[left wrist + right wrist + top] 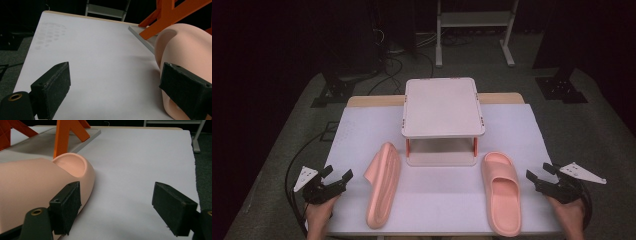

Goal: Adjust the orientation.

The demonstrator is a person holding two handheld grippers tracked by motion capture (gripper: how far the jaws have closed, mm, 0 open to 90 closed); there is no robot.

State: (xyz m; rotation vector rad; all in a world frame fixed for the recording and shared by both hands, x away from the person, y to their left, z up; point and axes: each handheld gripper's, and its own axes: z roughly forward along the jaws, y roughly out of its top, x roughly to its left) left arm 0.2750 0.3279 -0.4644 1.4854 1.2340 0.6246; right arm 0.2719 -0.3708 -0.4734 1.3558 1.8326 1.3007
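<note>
Slides, pink foam, light, soft and squashy: left slide (383, 184) on edge left of two-tier rack (442, 121), right slide (501, 192) flat to its right; left gripper (335, 179) and right gripper (537, 180) gape empty; likely pinch each strap or sidewall.

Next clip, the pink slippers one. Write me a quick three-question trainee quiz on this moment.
1. True or false: the left slipper lies flat on its sole.
2. Which slipper sits sole-down with its strap up? A) the left one B) the right slipper
3. Fill in: the small shelf rack has ____ legs.

Key: 1 false, it is tipped on its side. 2 B. 3 orange. Both the left tool and the right tool are open, holding nothing.
</note>
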